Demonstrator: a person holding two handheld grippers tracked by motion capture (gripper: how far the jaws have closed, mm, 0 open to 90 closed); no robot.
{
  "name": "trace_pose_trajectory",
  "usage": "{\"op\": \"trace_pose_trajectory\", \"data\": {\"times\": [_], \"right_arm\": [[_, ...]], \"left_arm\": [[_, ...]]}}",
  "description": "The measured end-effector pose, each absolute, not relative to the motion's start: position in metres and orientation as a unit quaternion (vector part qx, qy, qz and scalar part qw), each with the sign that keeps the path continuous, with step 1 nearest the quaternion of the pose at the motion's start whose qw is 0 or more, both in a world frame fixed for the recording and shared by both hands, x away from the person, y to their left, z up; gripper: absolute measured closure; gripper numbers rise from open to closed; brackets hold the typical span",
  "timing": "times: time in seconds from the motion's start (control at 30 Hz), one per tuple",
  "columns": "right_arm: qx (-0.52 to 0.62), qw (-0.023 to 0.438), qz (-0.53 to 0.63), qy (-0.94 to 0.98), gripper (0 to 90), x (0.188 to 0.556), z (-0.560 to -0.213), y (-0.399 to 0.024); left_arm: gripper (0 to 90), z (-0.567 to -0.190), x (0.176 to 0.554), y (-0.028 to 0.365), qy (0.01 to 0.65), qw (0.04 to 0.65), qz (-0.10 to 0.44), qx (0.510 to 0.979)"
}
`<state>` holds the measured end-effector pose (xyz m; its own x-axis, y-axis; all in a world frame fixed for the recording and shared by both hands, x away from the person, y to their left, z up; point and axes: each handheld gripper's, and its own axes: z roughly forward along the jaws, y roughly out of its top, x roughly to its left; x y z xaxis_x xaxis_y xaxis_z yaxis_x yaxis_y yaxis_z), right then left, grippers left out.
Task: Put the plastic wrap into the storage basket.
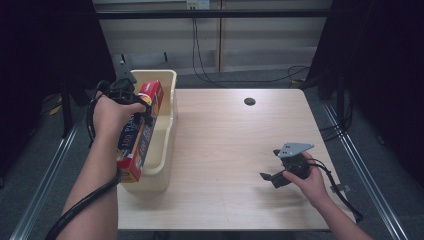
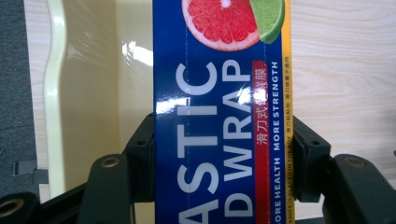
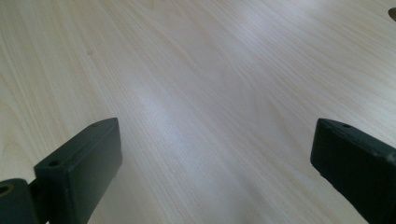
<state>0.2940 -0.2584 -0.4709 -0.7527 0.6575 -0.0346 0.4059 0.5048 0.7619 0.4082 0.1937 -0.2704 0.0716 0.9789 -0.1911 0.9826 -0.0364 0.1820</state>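
Note:
A long plastic wrap box [image 1: 141,131], red and blue with a grapefruit picture, hangs over the cream bin [image 1: 168,100] at the table's left edge. My left gripper [image 1: 142,107] is shut on it; in the left gripper view both jaws press the blue sides of the plastic wrap box [image 2: 219,116], with the cream bin [image 2: 88,93] beneath. My right gripper [image 1: 272,167] rests low over the table's right front, open, its wide-apart jaws with nothing between them; the right gripper [image 3: 215,154] looks along bare wood.
The light wooden table [image 1: 230,150] has a dark cable hole [image 1: 249,101] near its back edge. Metal rails run along both sides. Cables lie on the floor behind the table. A cable trails from each gripper.

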Motion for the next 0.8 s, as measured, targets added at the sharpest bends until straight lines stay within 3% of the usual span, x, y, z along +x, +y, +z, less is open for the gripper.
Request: {"op": "trace_pose_trajectory", "data": {"times": [0.8], "right_arm": [[0.313, 0.164, 0.386, 0.852, 1.9, 0.294, -0.471, -0.259]], "left_arm": [[40.7, -0.3, 0.412, 0.197, 0.687, 0.121, -0.02, 0.716]]}}
